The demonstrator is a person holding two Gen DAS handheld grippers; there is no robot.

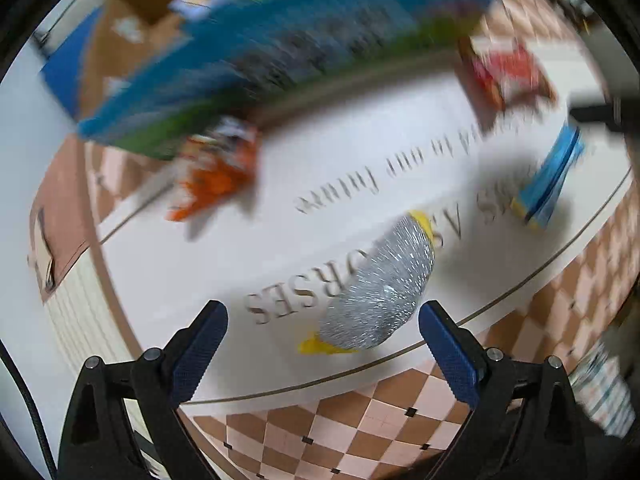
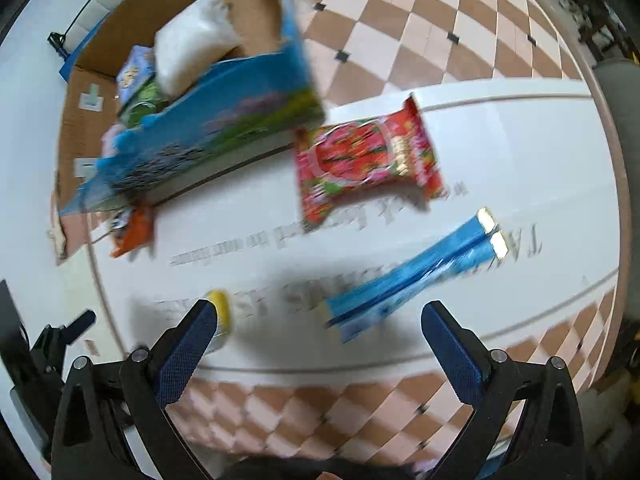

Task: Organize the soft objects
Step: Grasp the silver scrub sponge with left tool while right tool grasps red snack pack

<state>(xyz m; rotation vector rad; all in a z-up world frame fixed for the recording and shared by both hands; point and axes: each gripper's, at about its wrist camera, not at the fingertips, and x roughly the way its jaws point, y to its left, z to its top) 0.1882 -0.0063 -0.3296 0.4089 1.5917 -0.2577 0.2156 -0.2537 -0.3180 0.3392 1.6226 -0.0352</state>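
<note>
A silver pouch with yellow ends [image 1: 380, 284] lies on the white mat [image 1: 320, 160], just ahead of my open, empty left gripper [image 1: 322, 316]. My right gripper [image 2: 318, 316] is open and empty above a blue packet [image 2: 412, 276]. A red snack bag [image 2: 364, 160] lies beyond it, also in the left wrist view [image 1: 508, 72]. An orange packet [image 1: 216, 176] lies by the cardboard box [image 2: 200, 24], which holds a white pillow-like bag [image 2: 192, 40] and other packs. The blue packet also shows at the right of the left wrist view [image 1: 548, 180].
The box's blue printed flap [image 2: 216, 136] hangs over the mat's far edge. The mat lies on a brown and pink checkered floor [image 2: 400, 20]. The silver pouch's yellow end [image 2: 222, 304] shows by my right gripper's left finger. Both views are blurred.
</note>
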